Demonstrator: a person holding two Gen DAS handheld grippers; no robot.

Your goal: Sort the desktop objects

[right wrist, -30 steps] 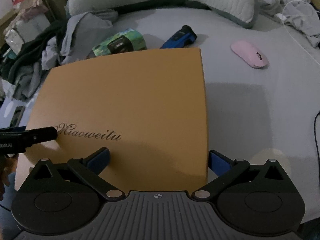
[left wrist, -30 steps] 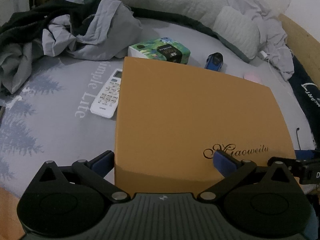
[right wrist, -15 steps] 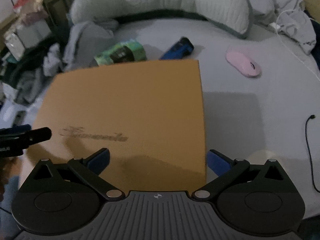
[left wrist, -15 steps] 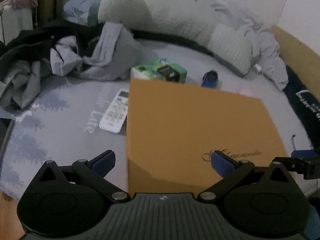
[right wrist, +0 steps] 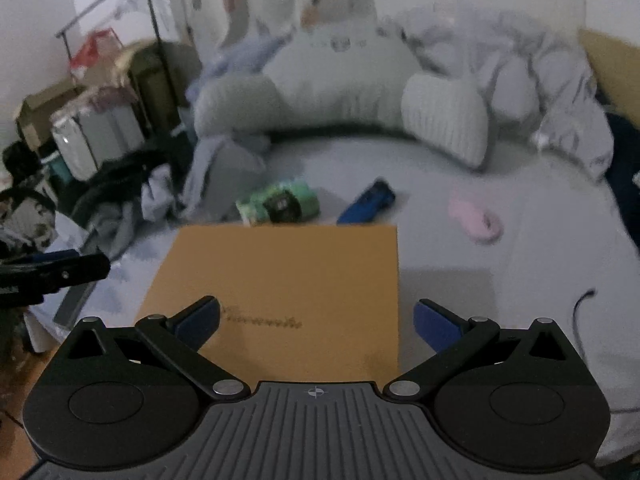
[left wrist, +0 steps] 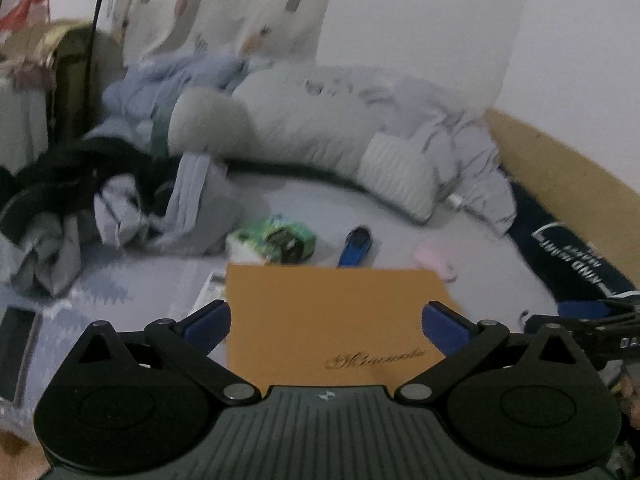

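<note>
I am looking along both grippers over a bed [right wrist: 520, 264] covered in a pale grey sheet; both views are blurred. At far left, a heap of dark and grey clothes [left wrist: 100, 204] lies on the bed, and a flat dark device [left wrist: 16, 344] sits near its edge. My left gripper [left wrist: 326, 322] has its jaws spread wide, holding nothing, with the left half of an orange box [left wrist: 328, 320] between its blue fingers [left wrist: 208, 322]. I cannot tell whether the fingers touch the box. The box bears a gold script logo near its front edge. Just beyond the box lie a green patterned box [left wrist: 276, 240], then a blue object [left wrist: 356, 244], and further right a pink mouse [right wrist: 476, 216]. My right gripper [right wrist: 318, 322] is also spread wide and empty, with the right half of the orange box between its fingers; its right finger [right wrist: 438, 328] stands just off the box's right edge. A large pale cushion [right wrist: 340, 84] and rumpled bedding [right wrist: 560, 92] fill the back of the bed. A thin dark cable [right wrist: 580, 312] lies at far right.
</note>
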